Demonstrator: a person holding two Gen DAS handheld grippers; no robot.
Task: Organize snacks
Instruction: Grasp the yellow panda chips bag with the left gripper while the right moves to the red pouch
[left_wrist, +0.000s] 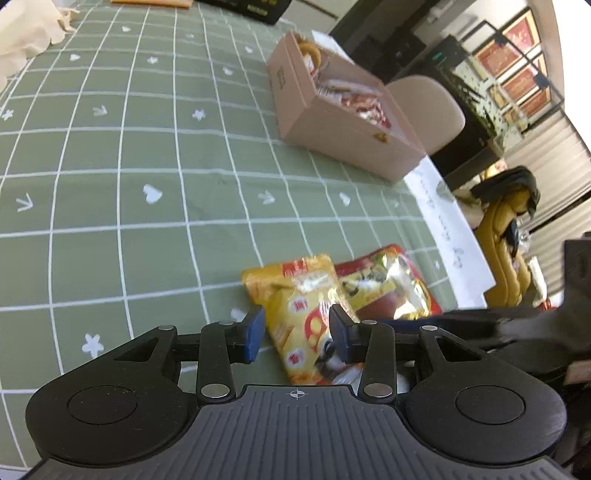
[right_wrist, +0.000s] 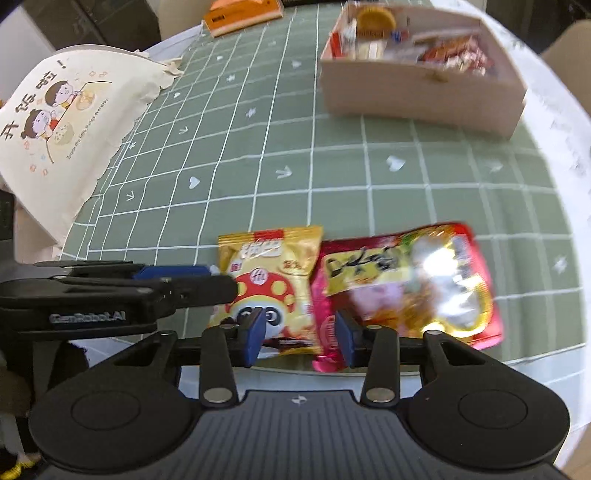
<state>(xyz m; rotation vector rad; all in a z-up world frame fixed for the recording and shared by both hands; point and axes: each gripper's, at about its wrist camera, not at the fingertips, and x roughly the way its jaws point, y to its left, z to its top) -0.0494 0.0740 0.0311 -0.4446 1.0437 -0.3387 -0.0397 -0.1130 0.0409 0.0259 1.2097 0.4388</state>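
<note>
Your left gripper has its fingers open around the near end of the yellow pack, one blue pad on each side, neither clearly touching it yet. Your right gripper is open too, its gap over the seam where the yellow pack meets the red pack. Both packs lie flat on the green cloth near its front edge, side by side and touching, the red one slightly under the yellow at the join as far as can be told.

The step in hand looks like a pick of the yellow pack with the left. Keep the pads square across the pack's width and close on the crimped end or the flat body, not the puffed middle, which will likely squash and slip. Foil is slick, so close firmly before lifting. Hold the right gripper clear so its fingers do not catch the yellow pack, or settle it on the red pack alone.

The box stands well apart, farther back toward the right side of the table. It is open on top and already holds a jumble of wrapped snacks, red and white packets with a round yellow-orange item at its far end. Room for two more looks tight but likely enough.
</note>
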